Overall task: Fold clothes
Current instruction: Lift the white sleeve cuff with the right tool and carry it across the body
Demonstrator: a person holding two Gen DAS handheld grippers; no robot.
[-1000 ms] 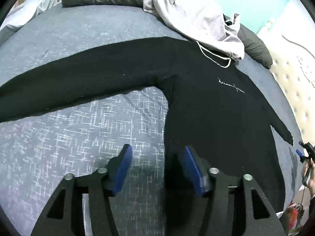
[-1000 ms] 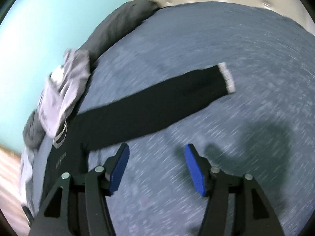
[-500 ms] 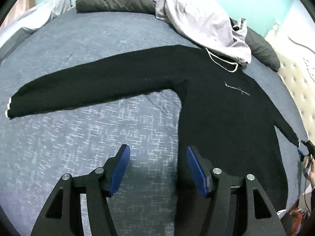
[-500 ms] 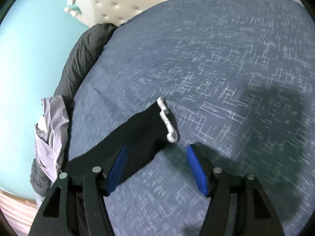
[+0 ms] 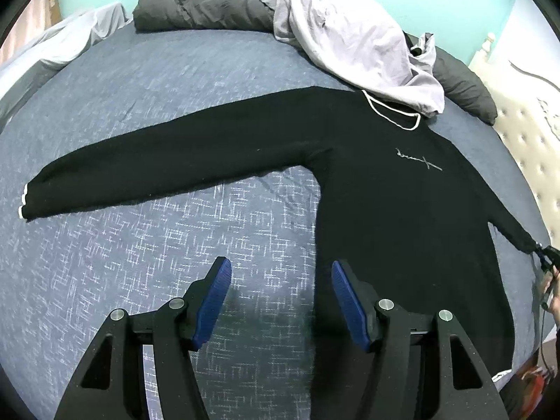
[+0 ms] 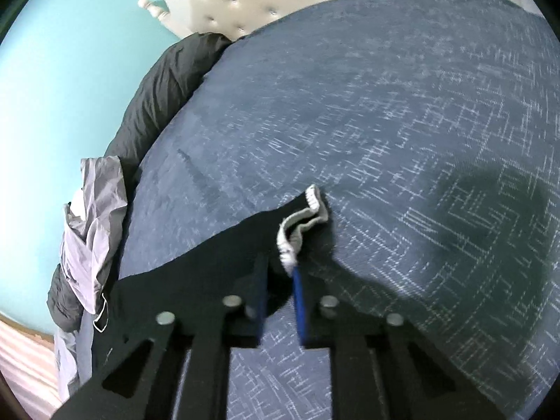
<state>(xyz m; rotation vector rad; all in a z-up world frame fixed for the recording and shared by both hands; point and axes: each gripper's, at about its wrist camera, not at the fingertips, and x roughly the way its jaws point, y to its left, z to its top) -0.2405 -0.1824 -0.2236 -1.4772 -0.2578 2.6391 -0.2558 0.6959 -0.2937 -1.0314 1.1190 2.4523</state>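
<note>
The right gripper [image 6: 280,273] pinches the white-trimmed cuff [image 6: 301,222] of a black sweater [image 6: 196,276] on a blue patterned bedspread [image 6: 402,112], with a grey garment [image 6: 94,206] and dark duvet [image 6: 157,94] along the far edge.

Black white-trimmed sweater [image 5: 402,189] flat, face-up on bed, sleeves outspread.

This was a home bedroom. Ahead of the fingers spread a blue cross-hatched bedspread [image 5: 140,245], a cream button-tufted headboard [image 6: 280,0] and a rumpled dark grey duvet [image 5: 196,7] beyond it.
</note>
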